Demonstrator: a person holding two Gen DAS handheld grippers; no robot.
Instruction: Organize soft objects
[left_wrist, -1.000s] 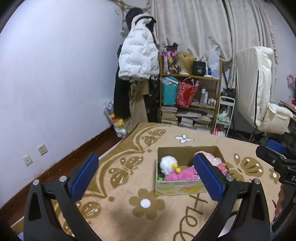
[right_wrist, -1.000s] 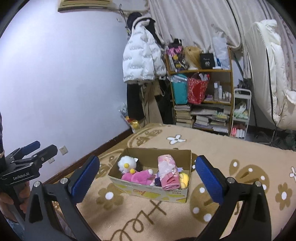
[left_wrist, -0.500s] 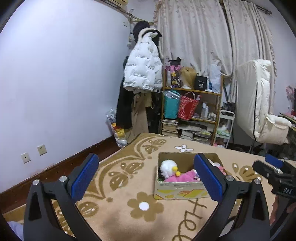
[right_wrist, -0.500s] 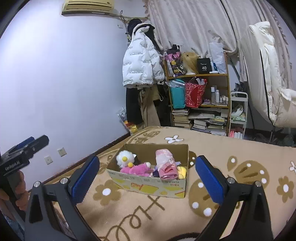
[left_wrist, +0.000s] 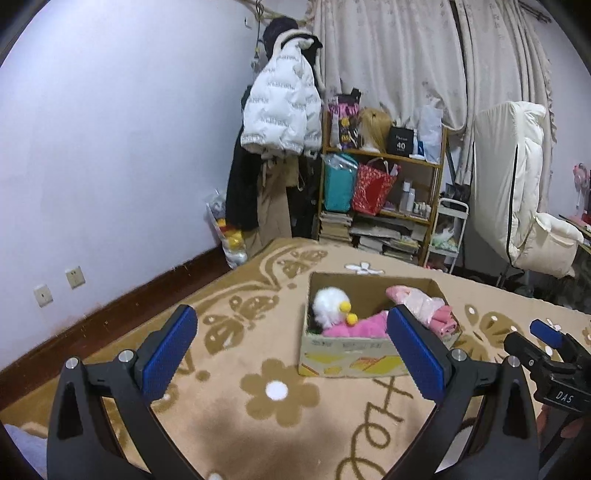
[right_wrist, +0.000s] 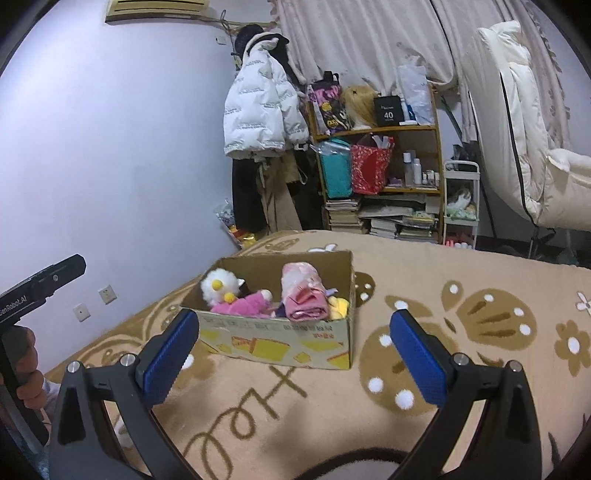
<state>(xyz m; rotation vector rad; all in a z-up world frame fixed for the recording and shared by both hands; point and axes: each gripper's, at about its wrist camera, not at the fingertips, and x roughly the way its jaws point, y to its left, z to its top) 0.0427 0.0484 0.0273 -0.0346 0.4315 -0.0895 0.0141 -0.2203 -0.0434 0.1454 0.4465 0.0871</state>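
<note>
While you are hovering both tools over the tan flowered carpet (right_wrist: 424, 266), the left gripper (left_wrist: 291, 352) and right gripper (right_wrist: 295, 356) are gaping wide, empty. Soft toys are sitting in the open cardboard box (right_wrist: 280, 341): the fluffy white plush (right_wrist: 219, 286) and folded pink cloth (right_wrist: 304, 297) are probably light and squashy, so pinch their bulk.

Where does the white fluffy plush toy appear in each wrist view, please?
Left wrist: white plush toy right of centre, at the cardboard box's left end.
Right wrist: toy left of centre, again at the box's left end.
Shared landmark: white puffer jacket.
</note>
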